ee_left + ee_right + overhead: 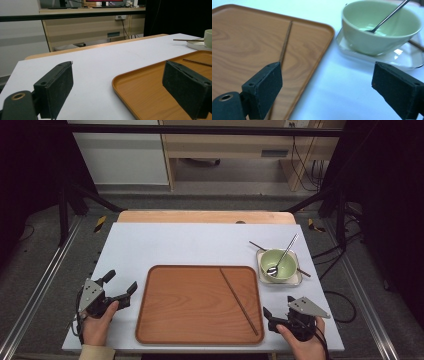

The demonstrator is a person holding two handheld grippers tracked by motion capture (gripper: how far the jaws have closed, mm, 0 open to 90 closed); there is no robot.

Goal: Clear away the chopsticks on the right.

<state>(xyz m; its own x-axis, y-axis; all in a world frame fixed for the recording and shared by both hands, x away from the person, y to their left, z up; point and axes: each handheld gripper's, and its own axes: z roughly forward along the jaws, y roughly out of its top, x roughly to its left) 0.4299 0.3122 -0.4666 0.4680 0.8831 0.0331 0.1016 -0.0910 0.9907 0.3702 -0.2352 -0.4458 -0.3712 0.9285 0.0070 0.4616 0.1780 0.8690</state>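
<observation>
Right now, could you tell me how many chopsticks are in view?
2. One chopstick lies diagonally on the wooden tray; the other chopstick lies under the green bowl on its small plate.

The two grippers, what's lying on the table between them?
In the high view, the wooden tray lies between the left gripper and the right gripper, with one chopstick lying slantwise on its right half.

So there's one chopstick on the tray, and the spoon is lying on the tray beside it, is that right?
Not quite. The chopstick does lie on the tray, but the spoon stands in the green bowl right of the tray, as the high view shows.
</observation>
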